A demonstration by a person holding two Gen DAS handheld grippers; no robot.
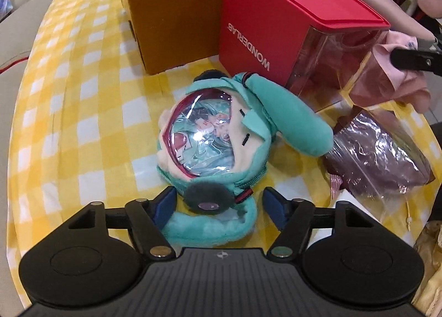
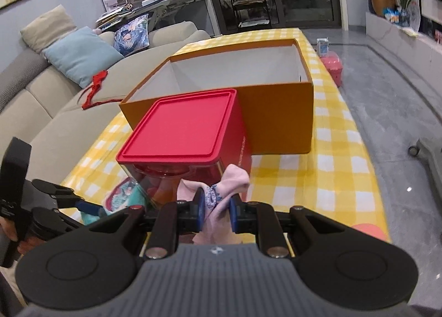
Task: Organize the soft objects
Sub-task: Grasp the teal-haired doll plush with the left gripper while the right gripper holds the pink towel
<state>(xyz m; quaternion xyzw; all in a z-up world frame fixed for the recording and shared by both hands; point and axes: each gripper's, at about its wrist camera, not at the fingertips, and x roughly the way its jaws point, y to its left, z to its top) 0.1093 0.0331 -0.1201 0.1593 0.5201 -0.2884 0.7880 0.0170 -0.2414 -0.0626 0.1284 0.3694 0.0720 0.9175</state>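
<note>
The left tool (image 1: 219,201) stands spread around a teal plush (image 1: 210,137) on the tabletop (image 1: 83,112). The right tool (image 2: 216,213) pinches a pink cloth (image 2: 221,192).

- The tablecloth (image 1: 83,90) is checked in yellow and white.
- The plush (image 1: 210,134) is coloured teal.
- The open box (image 2: 276,118) is coloured orange outside, white inside.
- The lid (image 2: 179,129) is coloured red.
- The cloth (image 2: 218,201) is coloured pink.

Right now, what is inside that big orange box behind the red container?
From the right wrist view, the orange box is open, showing bare white inner walls and nothing sticking up. Its floor near the front is hidden by its own wall and the red-lidded container.
</note>
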